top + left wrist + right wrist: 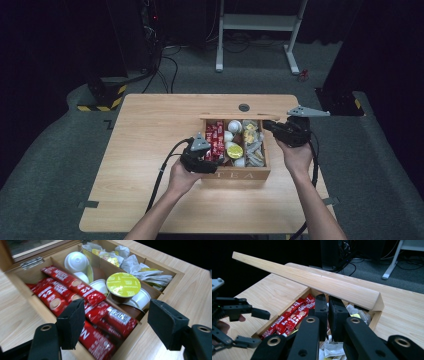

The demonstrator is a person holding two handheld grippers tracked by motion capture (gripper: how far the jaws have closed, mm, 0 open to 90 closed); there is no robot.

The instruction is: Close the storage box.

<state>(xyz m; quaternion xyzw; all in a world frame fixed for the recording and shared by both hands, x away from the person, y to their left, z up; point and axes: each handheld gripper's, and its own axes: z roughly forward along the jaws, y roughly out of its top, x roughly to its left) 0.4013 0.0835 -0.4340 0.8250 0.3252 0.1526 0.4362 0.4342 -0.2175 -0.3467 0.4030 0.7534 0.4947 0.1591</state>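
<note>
Left gripper view: red sachets (82, 307) between and below parted fingers (72, 322).

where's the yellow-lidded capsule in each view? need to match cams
High view: yellow-lidded capsule in the tea box's middle compartment, near the front.
Left gripper view: upper centre, beyond the jaws.
Right gripper view: can't make it out.
Shared landmark: red sachets.

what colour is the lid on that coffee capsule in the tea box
Yellow-green, on the coffee capsule; clearest in the left gripper view.
</note>
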